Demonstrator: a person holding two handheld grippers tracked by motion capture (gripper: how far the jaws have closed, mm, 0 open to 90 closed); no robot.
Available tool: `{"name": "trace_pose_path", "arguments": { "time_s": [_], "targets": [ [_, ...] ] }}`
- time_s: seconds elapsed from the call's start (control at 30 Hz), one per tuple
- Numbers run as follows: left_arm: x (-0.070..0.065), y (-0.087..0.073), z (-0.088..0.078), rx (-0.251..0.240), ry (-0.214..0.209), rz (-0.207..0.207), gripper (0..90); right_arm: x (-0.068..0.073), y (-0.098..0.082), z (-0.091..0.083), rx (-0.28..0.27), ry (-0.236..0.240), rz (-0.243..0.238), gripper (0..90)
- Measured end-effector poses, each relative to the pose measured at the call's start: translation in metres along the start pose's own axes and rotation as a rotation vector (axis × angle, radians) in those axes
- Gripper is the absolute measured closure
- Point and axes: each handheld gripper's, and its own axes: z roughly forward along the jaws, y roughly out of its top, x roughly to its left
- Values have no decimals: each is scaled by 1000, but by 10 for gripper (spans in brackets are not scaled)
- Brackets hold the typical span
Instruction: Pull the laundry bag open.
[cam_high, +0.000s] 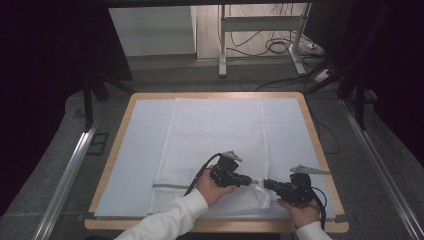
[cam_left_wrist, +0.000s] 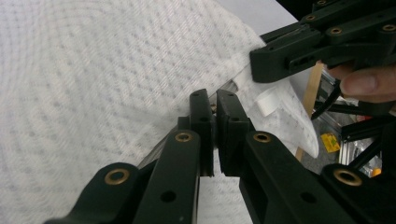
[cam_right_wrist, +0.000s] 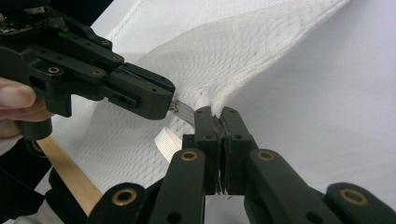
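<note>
A white mesh laundry bag (cam_high: 210, 140) lies flat on the pale mat, with its grey zipper line (cam_high: 170, 186) along the near end. Both grippers meet at the bag's near right corner, tips almost touching. My left gripper (cam_high: 250, 180) is shut on the small metal zipper pull (cam_right_wrist: 180, 109), and its jaws are pressed together in the left gripper view (cam_left_wrist: 215, 105). My right gripper (cam_high: 266, 184) is shut on the bag's fabric edge right beside the pull (cam_right_wrist: 217, 116), lifting the mesh into a ridge. A white label tab (cam_right_wrist: 166, 140) hangs under the lifted corner.
The pale mat (cam_high: 135, 150) covers a wooden table whose edge (cam_high: 320, 150) runs close to my right hand. Metal rails (cam_high: 70, 170) flank the table on the floor. A desk frame and loose cables (cam_high: 280, 45) stand beyond the far end.
</note>
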Motion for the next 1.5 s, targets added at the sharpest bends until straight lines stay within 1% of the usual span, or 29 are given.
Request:
{"name": "trace_pose_path", "arguments": {
  "time_s": [0.03,0.07,0.1,0.17,0.2,0.23,0.27,0.3,0.33,0.37,0.43,0.5,0.57,0.63,0.67,0.73,0.77,0.93,1.2,1.4,1.5],
  "targets": [
    [2,-1,-3,-3,-6,-6,875,-1,0,-1,-4,4,-2,865],
    [2,-1,-3,-3,-6,-6,875,-1,0,-1,-4,4,-2,865],
    [2,-1,-5,-8,-12,-7,875,0,0,-1,-5,-1,-7,865],
    [1,-2,-8,-10,-11,-1,874,1,1,-1,-7,3,-11,865],
    [2,-3,-10,-7,7,8,874,2,1,-1,-6,-9,-17,865],
    [2,-3,-10,-7,7,8,874,2,1,-1,-6,-9,-17,865],
    [6,-4,-13,-7,6,-3,875,1,1,-2,-9,-11,-15,865],
    [6,-4,-13,-7,6,-3,874,0,1,-3,-8,-12,-14,866],
    [9,-7,-17,-11,8,-13,875,-1,0,-3,-11,-14,-12,866],
    [9,-7,-17,-11,8,-13,875,-1,0,-3,-11,-14,-12,866],
    [12,-9,-22,-17,1,-21,875,-1,1,-4,-14,-3,-6,866],
    [13,-10,-27,-20,4,-15,875,1,2,-5,-20,-13,-17,865],
    [16,-12,-32,-25,7,-20,874,2,3,-7,-24,-14,-18,866],
    [21,-16,-40,-33,5,-43,874,3,3,-9,-30,-10,-17,866],
    [21,-16,-40,-33,5,-43,875,3,3,-9,-30,-10,-17,866],
    [25,-19,-45,-40,-6,-52,874,5,3,-11,-35,-7,-17,865],
    [26,-22,-49,-47,-4,-51,875,6,4,-12,-38,-8,-23,865],
    [28,-25,-56,-54,2,-50,874,6,5,-13,-40,-8,-24,865],
    [38,-35,-64,-61,12,-79,874,6,6,-13,-38,-15,-33,865],
    [44,-42,-76,-71,31,-86,874,5,5,-12,-33,-21,-36,865],
    [47,-46,-80,-75,31,-96,874,4,5,-10,-29,-23,-35,866]
  ]
}}
